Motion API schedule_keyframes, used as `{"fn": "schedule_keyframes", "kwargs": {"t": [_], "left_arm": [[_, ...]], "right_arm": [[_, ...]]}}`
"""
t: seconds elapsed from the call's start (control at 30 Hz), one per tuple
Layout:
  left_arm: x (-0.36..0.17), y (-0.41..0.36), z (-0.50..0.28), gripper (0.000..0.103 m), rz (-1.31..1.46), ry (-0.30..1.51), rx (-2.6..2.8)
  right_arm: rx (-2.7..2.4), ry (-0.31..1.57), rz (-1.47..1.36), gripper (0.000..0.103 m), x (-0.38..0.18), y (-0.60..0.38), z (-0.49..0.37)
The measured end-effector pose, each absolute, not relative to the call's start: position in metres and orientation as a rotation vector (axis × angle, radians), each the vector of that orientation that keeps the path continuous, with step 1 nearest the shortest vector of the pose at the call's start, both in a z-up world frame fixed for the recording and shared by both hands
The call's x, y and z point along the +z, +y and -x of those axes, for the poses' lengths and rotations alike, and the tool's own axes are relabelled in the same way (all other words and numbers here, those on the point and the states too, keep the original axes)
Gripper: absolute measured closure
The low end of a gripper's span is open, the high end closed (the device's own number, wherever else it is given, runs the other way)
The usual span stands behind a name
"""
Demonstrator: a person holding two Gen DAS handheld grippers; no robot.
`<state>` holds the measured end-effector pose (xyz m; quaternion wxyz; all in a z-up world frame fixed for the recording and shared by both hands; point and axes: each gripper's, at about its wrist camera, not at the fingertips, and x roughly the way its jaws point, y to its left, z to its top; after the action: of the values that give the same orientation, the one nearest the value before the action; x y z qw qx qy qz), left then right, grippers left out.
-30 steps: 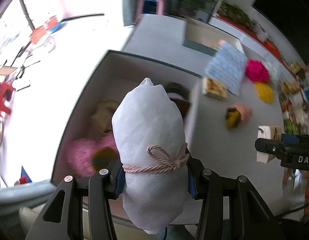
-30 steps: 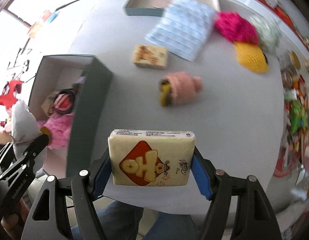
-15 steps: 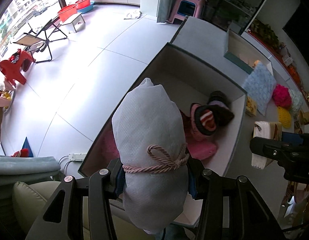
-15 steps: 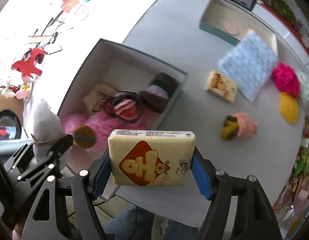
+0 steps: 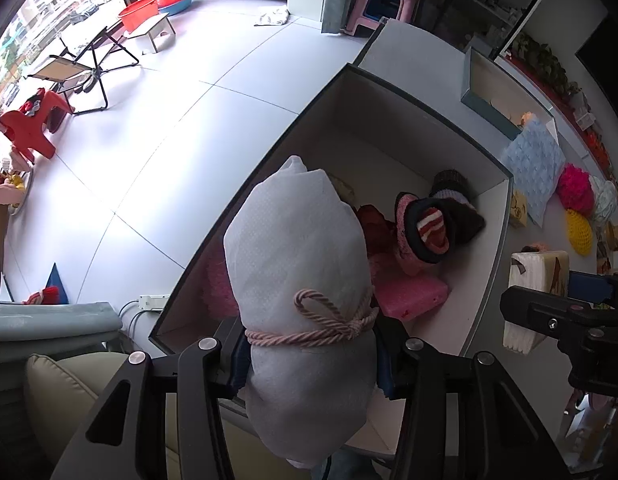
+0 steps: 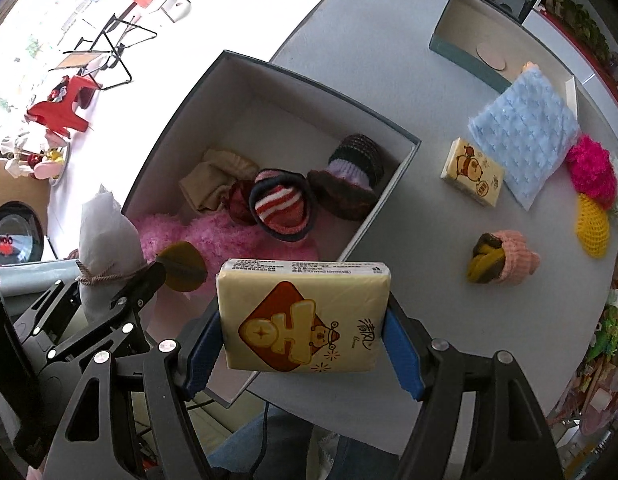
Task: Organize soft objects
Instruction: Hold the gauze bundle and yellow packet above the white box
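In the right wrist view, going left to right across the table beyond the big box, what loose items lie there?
Small yellow tissue pack → pink and yellow knit roll → blue blanket → magenta knit, with the yellow knit just below it.

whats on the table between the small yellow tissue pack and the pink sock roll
Nothing: in the right wrist view, bare grey table separates the small tissue pack from the pink sock roll.
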<state>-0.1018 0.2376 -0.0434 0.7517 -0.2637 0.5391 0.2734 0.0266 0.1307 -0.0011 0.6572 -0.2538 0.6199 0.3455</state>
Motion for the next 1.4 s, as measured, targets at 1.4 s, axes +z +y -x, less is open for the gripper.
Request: {"fn": "schedule_keyframes", "kwargs": {"t": [1.4], "left_arm": [[-0.022, 0.263, 0.088, 0.053, 0.567, 1.130, 0.640]], "right_arm": [[0.782, 1.329, 0.522, 0.027, 0.025, 0.169, -0.039]]}}
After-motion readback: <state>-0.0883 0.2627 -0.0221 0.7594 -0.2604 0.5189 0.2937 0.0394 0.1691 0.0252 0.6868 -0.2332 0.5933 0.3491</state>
